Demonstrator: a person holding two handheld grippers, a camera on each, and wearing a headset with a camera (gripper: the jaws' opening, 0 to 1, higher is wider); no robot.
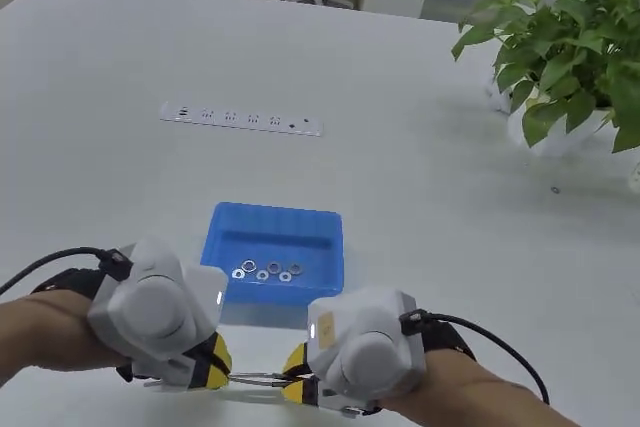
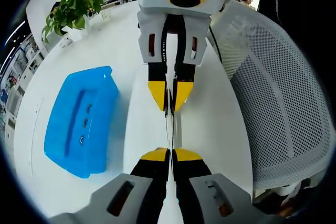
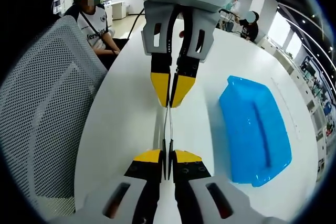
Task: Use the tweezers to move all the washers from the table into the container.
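A: Since the white table (image 1: 400,167) takes up most of the head view, what stands on it?

B: At its far right edge a leafy green plant (image 1: 570,47) in a white pot. A white power strip (image 1: 240,117) lies flat well beyond the middle. Nearer the person sits the blue container (image 1: 275,215), a shallow rectangular tray. In both gripper views a grey mesh chair (image 2: 273,103) stands off the table's near edge.

A: And the grippers?

B: They are low in the head view, between the container and the person, with their yellow tips pointed at each other. The left gripper (image 1: 215,362) faces right and the right gripper (image 1: 295,372) faces left, each held in a hand with a dark cable trailing off it.

A: Are they holding anything?

B: Yes, the tweezers (image 1: 255,379). The thin metal tool runs level from one pair of tips to the other, just above the table. In each gripper view that gripper's own jaws are pinched onto one end of the tweezers, and the opposite gripper is clamped on the other end. So both are closed on the same tool.

A: Where are the washers?

B: A small cluster of silver washers (image 1: 265,270) lies on the container's floor near its front wall. From the left gripper view a few show as small dark rings inside the tray. The container is close to the grippers but not touching them.
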